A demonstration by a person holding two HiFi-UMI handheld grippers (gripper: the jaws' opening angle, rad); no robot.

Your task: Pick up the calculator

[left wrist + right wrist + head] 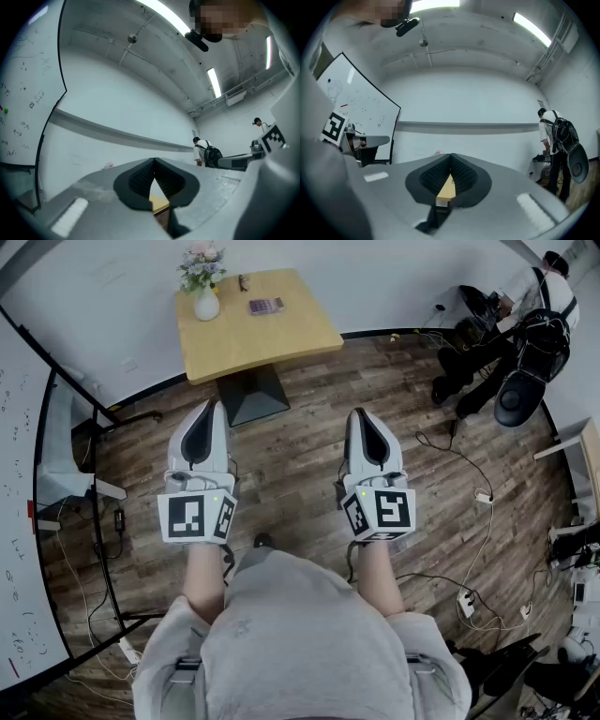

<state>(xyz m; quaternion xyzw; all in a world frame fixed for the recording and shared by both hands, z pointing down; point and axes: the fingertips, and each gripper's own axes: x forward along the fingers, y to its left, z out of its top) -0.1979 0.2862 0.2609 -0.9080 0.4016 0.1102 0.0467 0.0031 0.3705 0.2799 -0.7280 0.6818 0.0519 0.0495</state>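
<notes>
The calculator point(265, 306), small and dark with purplish keys, lies flat near the far edge of a square wooden table point(281, 338) ahead of me. My left gripper point(208, 406) and right gripper point(360, 414) are held side by side over the wooden floor, well short of the table, pointing toward it. Both are shut with nothing between their pads. In the left gripper view point(153, 160) and the right gripper view point(451, 155) the black pads meet at the tips, and only a sliver of the tabletop shows below them.
A white vase of flowers point(204, 287) and dark eyeglasses point(244, 282) share the tabletop. A whiteboard on a stand point(23, 521) runs along the left. Cables and power strips point(466, 601) trail over the floor at right. A person with a backpack point(539, 310) stands far right.
</notes>
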